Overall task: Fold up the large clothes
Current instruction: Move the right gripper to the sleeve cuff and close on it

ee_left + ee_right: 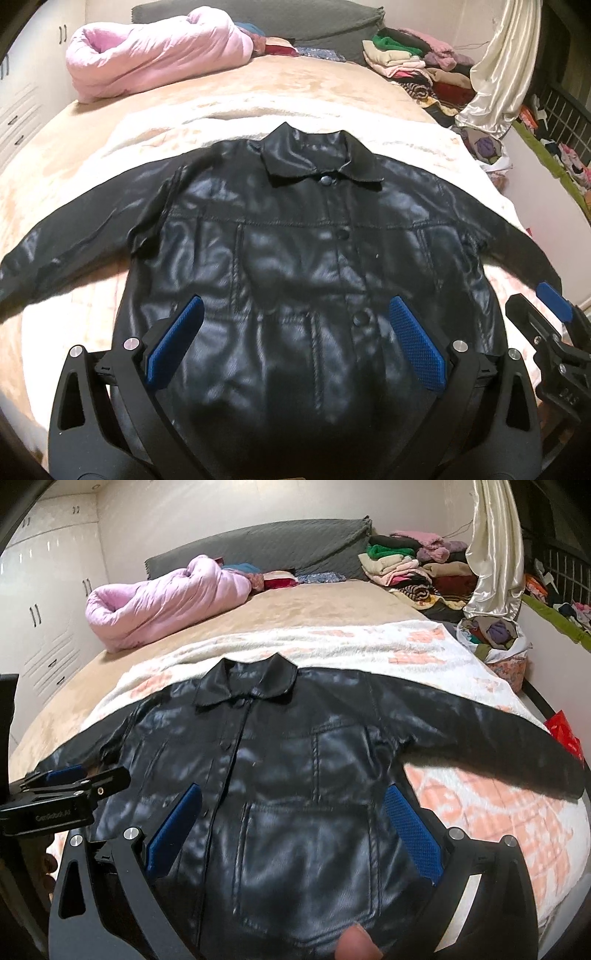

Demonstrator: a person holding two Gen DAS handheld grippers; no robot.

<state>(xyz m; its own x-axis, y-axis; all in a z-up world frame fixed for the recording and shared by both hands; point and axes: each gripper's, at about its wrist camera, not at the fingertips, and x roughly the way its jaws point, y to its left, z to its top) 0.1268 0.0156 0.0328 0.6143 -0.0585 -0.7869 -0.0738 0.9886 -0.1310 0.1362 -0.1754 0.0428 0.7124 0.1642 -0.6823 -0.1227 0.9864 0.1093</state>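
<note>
Hovering both claws wide apart and empty over the near hem, I see the black jacket (295, 258) lying flat, buttoned, collar far, sleeves spread left-right on the bed (55, 177). Left claw (295, 343) sits nearer the left sleeve, right claw (295, 830) nearer the right.

One black jacket (295, 236) lies on the bed (66, 177), with four buttons showing down its front. Two grippers hover over it: left (295, 339), right (291, 827). One pink quilt (155, 55) sits at the bed's head.
</note>
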